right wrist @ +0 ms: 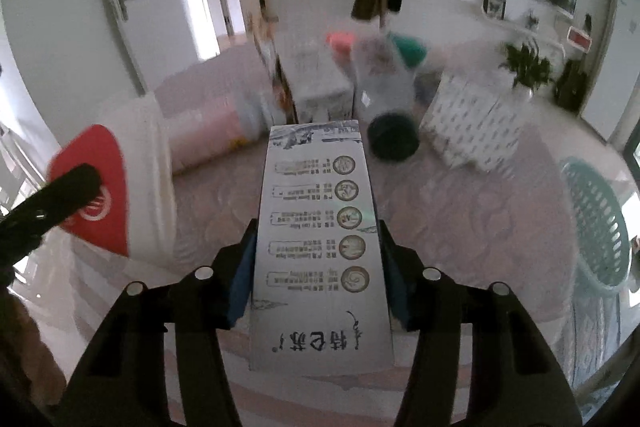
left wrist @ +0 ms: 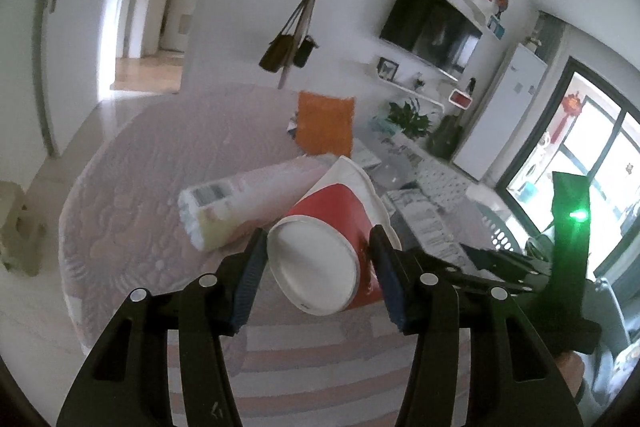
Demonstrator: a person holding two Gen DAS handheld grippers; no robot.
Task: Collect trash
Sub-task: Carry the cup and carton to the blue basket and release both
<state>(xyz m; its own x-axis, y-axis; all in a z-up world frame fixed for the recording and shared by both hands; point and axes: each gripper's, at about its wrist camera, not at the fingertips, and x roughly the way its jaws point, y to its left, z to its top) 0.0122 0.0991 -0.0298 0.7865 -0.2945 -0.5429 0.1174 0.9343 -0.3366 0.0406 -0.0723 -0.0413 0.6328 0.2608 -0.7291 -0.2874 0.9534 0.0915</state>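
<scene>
My left gripper (left wrist: 318,253) is shut on a red and white paper cup (left wrist: 320,247), held on its side above the pink quilted bed, its white base toward the camera. The same cup (right wrist: 108,183) shows at the left of the right wrist view with a left fingertip (right wrist: 76,179) on it. My right gripper (right wrist: 318,259) is shut on a long grey-white milk carton (right wrist: 316,247) with printed circles and Chinese writing, held above the bed. A teal plastic basket (right wrist: 596,223) stands at the right.
A pink-white wrapped roll (left wrist: 240,203) lies on the bed behind the cup. An orange cushion (left wrist: 325,125) stands further back. A clear bottle with a dark cap (right wrist: 386,107), a patterned box (right wrist: 476,119) and other boxes (right wrist: 316,87) lie ahead. Coat stand, TV and plant at the back.
</scene>
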